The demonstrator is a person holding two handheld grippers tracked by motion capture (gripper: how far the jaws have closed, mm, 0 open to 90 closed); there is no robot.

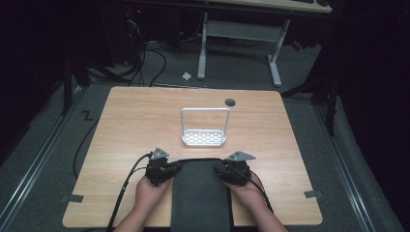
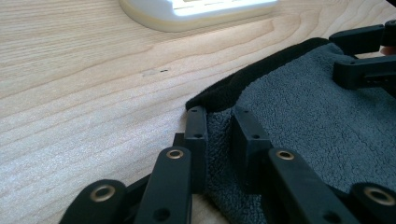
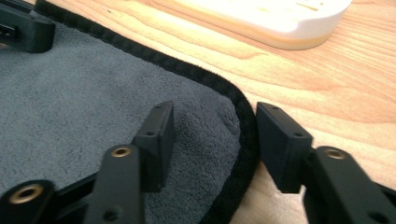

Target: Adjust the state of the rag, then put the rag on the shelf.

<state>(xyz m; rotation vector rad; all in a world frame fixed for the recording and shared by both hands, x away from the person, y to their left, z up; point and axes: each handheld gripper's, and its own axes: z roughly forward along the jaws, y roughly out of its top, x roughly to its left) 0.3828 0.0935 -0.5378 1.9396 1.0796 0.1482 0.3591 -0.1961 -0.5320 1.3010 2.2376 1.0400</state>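
High view shows us the dark grey, black-edged terry towel (image 1: 200, 193) lying flat on the light wood-grain table (image 1: 130, 125), at the near edge and centred between our two hands. Its far edge runs just short of the white perforated plastic tray with a tall wire loop handle (image 1: 204, 137), which stands upright near the table centre, apart from the towel.

We hold the left gripper (image 1: 167, 170) at the towel's far left corner and the right gripper (image 1: 231, 171) at its far right corner. Each gripper carries a grey three-cornered plate on top and trails a black cable back toward the near edge.

Left gripper view shows the left gripper (image 2: 219, 135) with its jaws narrowly apart, a raised fold of the towel (image 2: 317, 121) standing between them and touching both inner faces. We read this as clamped on the towel corner. The right gripper (image 2: 369, 56) appears farther off at the opposite corner.

Right gripper view shows the right gripper (image 3: 215, 140) with its jaws wide apart. They straddle the black hem of the towel (image 3: 93, 107): one jaw rests over the grey pile, the other over bare table (image 3: 336, 88). The tray base (image 3: 280, 18) lies just beyond.
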